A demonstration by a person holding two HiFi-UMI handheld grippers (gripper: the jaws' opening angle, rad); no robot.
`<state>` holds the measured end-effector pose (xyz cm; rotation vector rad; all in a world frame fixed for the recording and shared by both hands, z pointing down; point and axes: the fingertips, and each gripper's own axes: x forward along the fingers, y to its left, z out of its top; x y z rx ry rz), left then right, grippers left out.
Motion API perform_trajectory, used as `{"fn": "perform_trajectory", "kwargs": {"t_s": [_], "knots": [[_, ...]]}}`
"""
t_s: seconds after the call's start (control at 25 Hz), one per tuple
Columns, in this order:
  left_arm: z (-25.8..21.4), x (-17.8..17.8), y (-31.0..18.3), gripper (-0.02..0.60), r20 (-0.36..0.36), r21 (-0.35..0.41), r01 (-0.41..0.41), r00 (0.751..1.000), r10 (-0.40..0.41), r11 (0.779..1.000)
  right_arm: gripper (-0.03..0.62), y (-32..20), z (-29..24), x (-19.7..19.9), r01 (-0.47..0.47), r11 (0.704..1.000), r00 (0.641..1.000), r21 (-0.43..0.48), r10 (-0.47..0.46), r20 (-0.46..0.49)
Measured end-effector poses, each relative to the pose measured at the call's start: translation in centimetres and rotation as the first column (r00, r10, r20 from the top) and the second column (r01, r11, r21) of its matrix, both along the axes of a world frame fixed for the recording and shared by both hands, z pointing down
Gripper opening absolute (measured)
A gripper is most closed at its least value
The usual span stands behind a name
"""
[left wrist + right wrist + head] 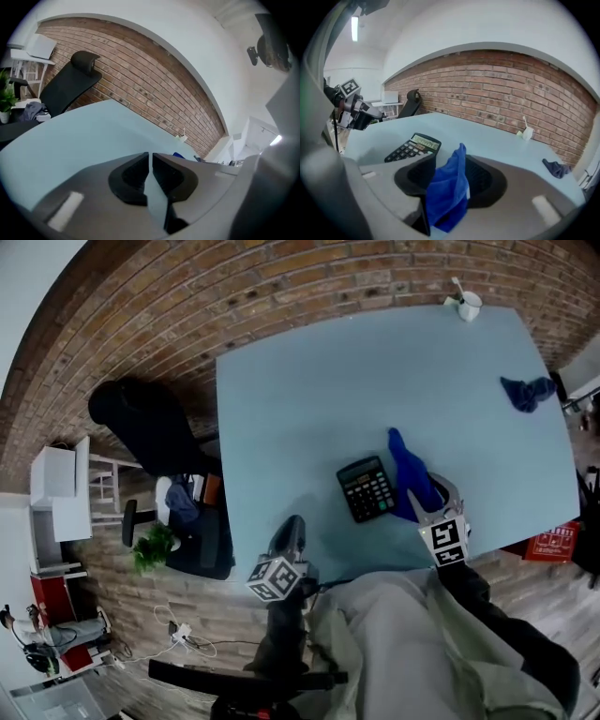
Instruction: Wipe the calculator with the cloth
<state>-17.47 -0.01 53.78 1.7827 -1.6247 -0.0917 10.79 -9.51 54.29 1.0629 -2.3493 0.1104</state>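
Observation:
The black calculator [367, 488] lies on the pale blue table [309, 381] near its front edge, also seen in the right gripper view [414, 146]. Just right of it my right gripper [427, 495] is shut on a bright blue cloth [408, 465], which sticks up out of the jaws. In the right gripper view the cloth [450, 187] fills the gap between the jaws of the right gripper [450, 161]. My left gripper [291, 529] hangs at the table's front edge, left of the calculator and apart from it. In its own view the left gripper [150, 155] is shut with nothing held.
A second, darker blue cloth [527, 392] lies crumpled at the table's right side. A white cup [466, 304] stands at the far right corner. A black office chair [150, 427] and a potted plant [153, 547] stand left of the table, before a brick wall.

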Motion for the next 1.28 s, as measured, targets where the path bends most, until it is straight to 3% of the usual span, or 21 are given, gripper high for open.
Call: {"fn": "perform_trajectory", "kwargs": {"t_s": [0.24,0.36,0.56,1.0,1.28], "knots": [[-2.1,-0.1,-0.6,0.008,-0.056,0.119,-0.05,0.997,0.057,0.992,0.076,3.2,-2.5,-3.5,0.02,0.998,0.995,0.062,-0.026,0.096],[-2.5,0.6,-0.6,0.008,-0.084,0.151,-0.101,0.99,0.115,0.983,0.041,4.7,-2.1,-4.8,0.026,1.0,0.981,-0.01,-0.023,0.195],[-2.4,2.6,0.0,0.008,-0.102,0.162,-0.187,0.973,0.205,0.969,0.04,7.3,-0.9,-5.3,0.004,0.984,0.925,-0.179,0.064,0.374],[-0.6,2.9,1.2,0.008,-0.217,0.132,-0.158,0.959,0.184,0.979,0.03,8.9,0.7,-4.0,-0.071,0.969,0.914,-0.239,0.159,0.373],[-0.5,3.3,1.3,0.008,-0.226,0.131,-0.161,0.956,0.188,0.978,0.003,9.4,0.5,-3.8,-0.069,0.971,0.918,-0.227,0.151,0.367]]}}
